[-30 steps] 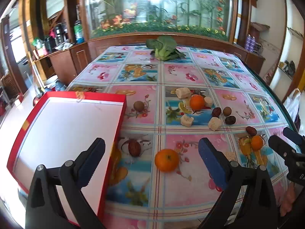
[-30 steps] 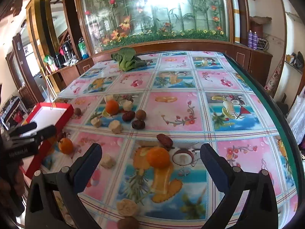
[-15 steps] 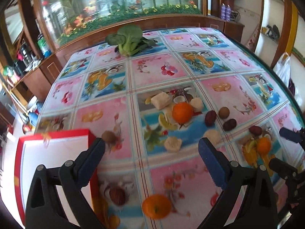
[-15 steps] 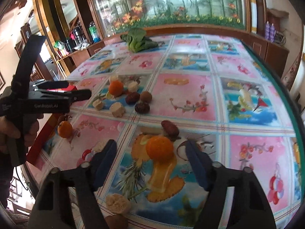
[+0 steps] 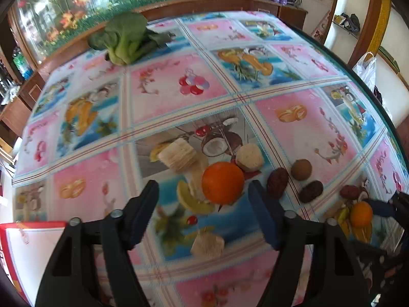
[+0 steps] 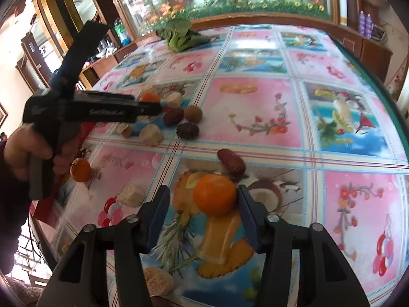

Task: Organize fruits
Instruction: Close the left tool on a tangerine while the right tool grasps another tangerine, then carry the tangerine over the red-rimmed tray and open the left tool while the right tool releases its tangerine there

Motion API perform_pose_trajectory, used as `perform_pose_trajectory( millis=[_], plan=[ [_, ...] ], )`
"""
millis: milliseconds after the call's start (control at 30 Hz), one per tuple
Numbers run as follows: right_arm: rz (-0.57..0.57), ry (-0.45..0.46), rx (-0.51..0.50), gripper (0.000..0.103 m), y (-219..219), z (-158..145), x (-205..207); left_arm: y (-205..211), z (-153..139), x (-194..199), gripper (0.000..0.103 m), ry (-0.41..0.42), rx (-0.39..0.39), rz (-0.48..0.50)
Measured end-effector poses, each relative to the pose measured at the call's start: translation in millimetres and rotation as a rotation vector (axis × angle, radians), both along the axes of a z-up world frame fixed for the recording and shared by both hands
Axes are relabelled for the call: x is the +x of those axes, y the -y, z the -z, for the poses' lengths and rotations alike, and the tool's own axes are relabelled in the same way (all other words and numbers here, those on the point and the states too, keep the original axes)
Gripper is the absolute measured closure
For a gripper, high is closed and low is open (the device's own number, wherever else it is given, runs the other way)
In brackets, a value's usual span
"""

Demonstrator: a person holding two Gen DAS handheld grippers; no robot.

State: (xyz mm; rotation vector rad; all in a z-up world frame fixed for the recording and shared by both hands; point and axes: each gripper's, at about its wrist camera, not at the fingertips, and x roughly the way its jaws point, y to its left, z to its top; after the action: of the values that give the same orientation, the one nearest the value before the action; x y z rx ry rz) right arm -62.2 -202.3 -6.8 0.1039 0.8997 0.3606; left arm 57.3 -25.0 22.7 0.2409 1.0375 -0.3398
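Both your grippers have been closing in the last sec, each on its own orange.

R gripper (image 6: 203, 203): jaws have narrowed around the near orange (image 6: 214, 194), which sits on the tablecloth (image 6: 255, 117) over the printed pineapple pic. The R pad looks touching or just about; there's a visible gap on the L side, so no pinch yet – half-closed, fruit between, not held. A date (image 6: 231, 162) lies just behind it, apart.

L gripper (image 5: 203, 213): you've swung it away from the red box (image 5: 15, 245), now only a corner at lower left, and over to the middle cluster. Jaws went from wide spread to part-closed. The 2nd orange (image 5: 223, 182) is just ahead of the tips, nearer the R pad, not between the pads proper; nothing gripped. Pale chunks sit touching or just beside that orange, two dates (image 5: 277, 181) and a small brown round fruit (image 5: 302, 169) to its right.

Meaning, as I judge it: you're at the grab step x2, nothing is in the box yet. R needs a bit more squeeze. L needs to push fwd before closing, or the tips may nudge the orange and roll it.
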Motion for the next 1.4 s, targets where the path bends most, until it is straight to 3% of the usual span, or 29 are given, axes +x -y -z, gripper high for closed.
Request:
perform_pose_trajectory(
  millis=[133, 233, 367, 433, 700, 867, 1067, 1267, 1400],
  plan=[
    [-0.011, 0.001, 0.000, 0.051, -1, 1, 1, 4, 7, 7, 0.047, -0.035, -0.033, 0.019],
    [-0.006, 0.017, -0.022, 0.065, -3, 1, 2, 10, 6, 7, 0.054, -0.028, -0.027, 0.044],
    [-0.006, 0.022, -0.010, 0.071, 0, 2, 4, 10, 7, 7, 0.058, -0.025, -0.029, 0.061],
    [-0.006, 0.023, -0.011, 0.072, -1, 2, 5, 10, 6, 7, 0.068, -0.027, -0.039, 0.064],
    [0.004, 0.045, 0.004, 0.073, -2, -8, -4, -1, -7, -10, 0.068, -0.024, -0.091, 0.043],
    [-0.028, 0.088, 0.035, 0.073, -18, -30, -15, -34, -50, -55, 0.068, 0.089, -0.148, -0.006],
    [-0.132, 0.067, 0.134, 0.073, -71, -48, -14, -113, -79, -124, 0.068, 0.192, -0.169, -0.150],
    [-0.303, 0.076, 0.107, 0.073, -169, -55, -15, -203, -56, -176, 0.068, 0.171, -0.118, -0.376],
    [-0.414, 0.071, 0.097, 0.073, -232, -52, -22, -231, -37, -190, 0.068, 0.140, -0.097, -0.444]
  ],
)
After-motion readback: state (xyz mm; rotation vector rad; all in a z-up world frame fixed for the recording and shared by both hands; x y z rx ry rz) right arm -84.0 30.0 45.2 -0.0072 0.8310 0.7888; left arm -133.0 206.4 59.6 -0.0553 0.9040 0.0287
